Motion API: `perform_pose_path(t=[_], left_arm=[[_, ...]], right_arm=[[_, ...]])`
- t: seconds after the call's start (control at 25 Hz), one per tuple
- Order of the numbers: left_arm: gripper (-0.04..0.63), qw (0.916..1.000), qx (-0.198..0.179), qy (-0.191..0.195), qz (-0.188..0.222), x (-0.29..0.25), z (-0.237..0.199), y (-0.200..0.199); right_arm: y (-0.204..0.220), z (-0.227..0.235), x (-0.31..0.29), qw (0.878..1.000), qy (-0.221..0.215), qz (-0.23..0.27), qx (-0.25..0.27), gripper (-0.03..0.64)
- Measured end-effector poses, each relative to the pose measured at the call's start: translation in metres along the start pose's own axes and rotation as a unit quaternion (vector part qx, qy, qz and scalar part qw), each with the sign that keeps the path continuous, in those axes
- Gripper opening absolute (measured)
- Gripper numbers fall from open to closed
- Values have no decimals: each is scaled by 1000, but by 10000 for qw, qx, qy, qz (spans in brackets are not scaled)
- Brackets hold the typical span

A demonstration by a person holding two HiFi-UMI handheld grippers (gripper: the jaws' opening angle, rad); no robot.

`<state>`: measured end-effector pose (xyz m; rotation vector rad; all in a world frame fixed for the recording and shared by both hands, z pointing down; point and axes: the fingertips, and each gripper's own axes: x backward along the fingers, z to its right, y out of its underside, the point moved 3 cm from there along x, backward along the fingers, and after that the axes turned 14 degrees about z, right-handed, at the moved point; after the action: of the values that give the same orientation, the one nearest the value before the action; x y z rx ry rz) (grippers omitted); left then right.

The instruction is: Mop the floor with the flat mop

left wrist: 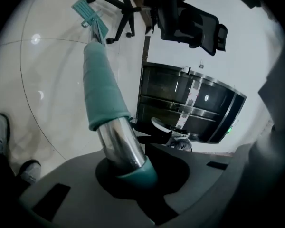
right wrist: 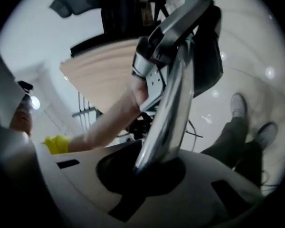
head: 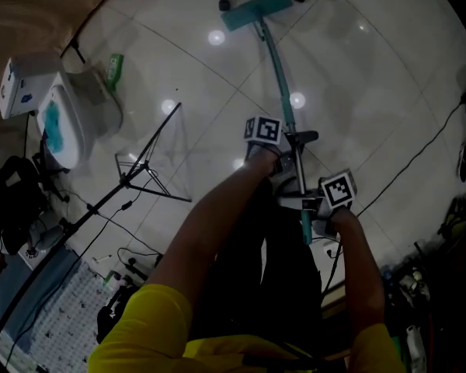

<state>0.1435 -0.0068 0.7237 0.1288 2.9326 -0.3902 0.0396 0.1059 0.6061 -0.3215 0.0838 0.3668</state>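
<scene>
We hold the pole (head: pixel 283 99) with both grippers, each one closed around it. The left gripper (left wrist: pixel 127 167) is nearer to the mop head (head: pixel 256 10) and the right gripper (right wrist: pixel 156 167) is near the top end. The pole runs forward and down from us, and the mop head lies on the floor (head: pixel 357 76) well ahead.

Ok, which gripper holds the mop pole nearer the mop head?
The left gripper, shut on the pole by its teal sleeve; the right gripper holds bare metal farther from the mop head.

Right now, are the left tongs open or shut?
Shut: the left tongs clamp the mop handle, its shiny pole seated between them.
</scene>
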Motion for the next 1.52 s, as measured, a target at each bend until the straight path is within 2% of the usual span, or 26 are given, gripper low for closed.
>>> perform_pose_path(t=[0.08, 0.28, 0.36, 0.44, 0.52, 0.56, 0.68, 0.8, 0.88, 0.96, 1.16, 1.24, 1.36, 1.52], left_arm=[[48, 9998, 173, -19, 118, 12, 5, 35], [49, 9979, 528, -384, -21, 73, 19, 167], [49, 9970, 739, -234, -50, 83, 20, 199], [49, 9973, 722, -66, -112, 82, 17, 194], [51, 9963, 844, -62, -173, 70, 11, 165], [52, 9967, 769, -127, -209, 61, 6, 143], [54, 9990, 55, -256, -352, 30, -8, 67], [54, 9978, -138, -316, -572, 15, -9, 32], [54, 9972, -200, -440, -572, 17, -10, 42], [51, 9975, -100, -444, -549, 24, -7, 81], [50, 9912, 660, -651, -941, 61, 18, 263], [47, 9885, 820, -729, -1038, 71, 19, 305], [49, 9901, 692, -657, -1030, 58, 4, 293], [51, 9915, 833, -254, -962, 9, 0, 211]], right_arm=[[33, -19, 3, 9975, -469, 291, -446, 17], [164, -51, 17, 9908, -520, 560, -1115, 23], [190, -53, 17, 9900, -544, 701, -1098, 21], [186, -42, 13, 9925, -494, 689, -885, 26], [155, -28, 7, 9942, -521, 687, -642, 28], [131, -21, 5, 9948, -541, 701, -497, 28], [57, -5, -4, 9955, -561, 757, -134, 31], [24, 1, -13, 9944, -605, 841, -219, 21], [37, -4, -13, 9923, -711, 890, -488, 18], [73, -13, -1, 9886, -805, 997, -796, 17], [226, -55, 47, 9767, -801, 1320, -1493, 23], [258, -58, 55, 9771, -746, 1379, -1438, 25], [244, -36, 60, 9836, -711, 1277, -1054, 30], [155, 3, 58, 9917, -568, 1119, -270, 40]])
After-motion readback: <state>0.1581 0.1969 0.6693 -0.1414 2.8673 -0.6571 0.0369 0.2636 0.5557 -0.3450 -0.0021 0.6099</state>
